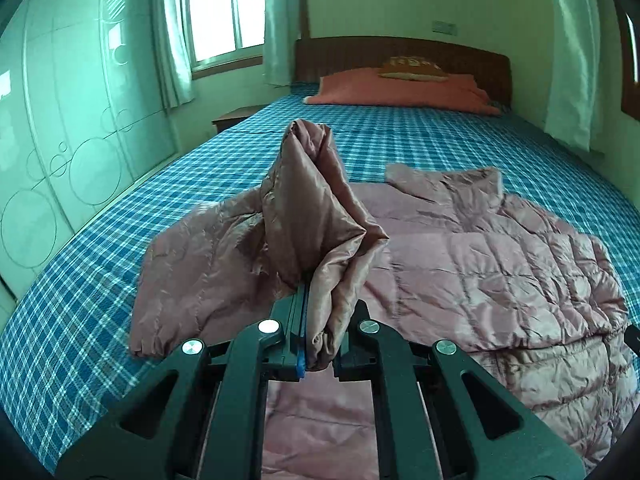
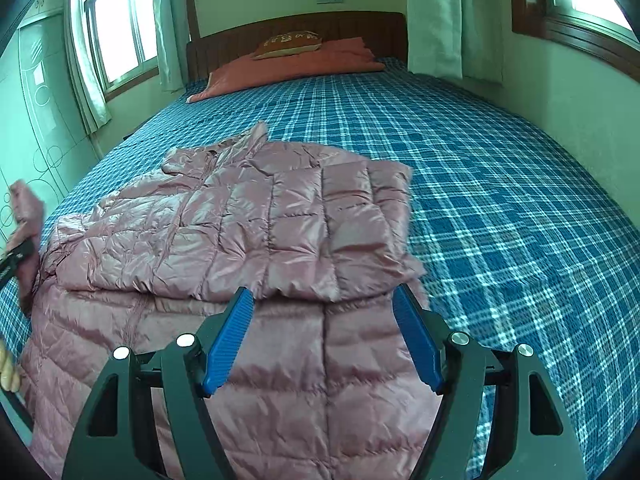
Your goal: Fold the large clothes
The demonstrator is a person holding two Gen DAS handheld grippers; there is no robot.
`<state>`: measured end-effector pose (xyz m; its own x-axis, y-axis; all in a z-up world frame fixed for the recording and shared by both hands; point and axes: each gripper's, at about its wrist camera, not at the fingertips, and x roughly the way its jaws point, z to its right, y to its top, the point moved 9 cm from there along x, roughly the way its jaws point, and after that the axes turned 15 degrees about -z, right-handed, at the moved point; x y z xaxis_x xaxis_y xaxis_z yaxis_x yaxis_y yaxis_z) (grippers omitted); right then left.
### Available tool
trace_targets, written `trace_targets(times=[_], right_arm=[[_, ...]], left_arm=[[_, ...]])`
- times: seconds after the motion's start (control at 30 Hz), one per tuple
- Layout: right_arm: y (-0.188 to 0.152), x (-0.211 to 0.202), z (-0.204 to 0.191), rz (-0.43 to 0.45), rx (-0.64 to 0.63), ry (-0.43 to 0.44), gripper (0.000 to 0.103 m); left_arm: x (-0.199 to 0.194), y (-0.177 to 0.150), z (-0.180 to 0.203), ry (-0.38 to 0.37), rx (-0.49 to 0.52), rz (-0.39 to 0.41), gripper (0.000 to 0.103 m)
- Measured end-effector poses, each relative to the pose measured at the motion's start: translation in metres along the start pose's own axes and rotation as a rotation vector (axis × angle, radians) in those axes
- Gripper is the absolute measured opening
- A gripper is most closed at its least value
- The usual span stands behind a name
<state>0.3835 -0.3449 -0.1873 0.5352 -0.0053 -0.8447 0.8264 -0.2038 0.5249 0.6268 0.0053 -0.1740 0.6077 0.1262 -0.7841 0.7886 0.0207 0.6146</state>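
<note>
Pink quilted jacket (image 2: 248, 232) lies on the plaid bed (image 2: 500, 200), its left sleeve (image 1: 316, 216) raised off the sheet and pinched tight in the left gripper (image 1: 316, 344), not yet laid across the body. Further right, the other side already looks folded over the chest, and the right gripper (image 2: 324, 336) hovers over the hem, jaws wide and empty. Left, I'd judge: this sleeve, then the bottom fold.
</note>
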Motion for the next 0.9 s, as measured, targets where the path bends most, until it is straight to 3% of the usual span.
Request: trace_targets(times=[0.1, 0.4, 0.5, 0.63, 0.77, 0.9], right_arm=[[-0.006, -0.003, 0.013, -0.001, 0.022, 0.009, 0.071], [-0.024, 0.002, 0.045, -0.025, 0.070, 0.005, 0.071], [-0.029, 0.003, 0.053, -0.034, 0.088, 0.002, 0.071], [-0.033, -0.002, 0.051, -0.037, 0.084, -0.002, 0.071], [-0.033, -0.012, 0.039, -0.028, 0.083, 0.020, 0.071], [-0.030, -0.022, 0.015, -0.017, 0.073, 0.051, 0.071]], left_arm=[[0.013, -0.001, 0.045, -0.019, 0.068, -0.018, 0.008], [0.020, -0.050, 0.144, -0.073, 0.198, -0.078, 0.008], [0.014, -0.059, 0.162, -0.085, 0.259, -0.074, 0.019], [-0.015, -0.065, 0.157, -0.139, 0.251, -0.046, 0.058], [-0.038, -0.064, 0.137, -0.144, 0.239, -0.006, 0.067], [-0.051, -0.062, 0.094, -0.115, 0.205, 0.017, 0.067]])
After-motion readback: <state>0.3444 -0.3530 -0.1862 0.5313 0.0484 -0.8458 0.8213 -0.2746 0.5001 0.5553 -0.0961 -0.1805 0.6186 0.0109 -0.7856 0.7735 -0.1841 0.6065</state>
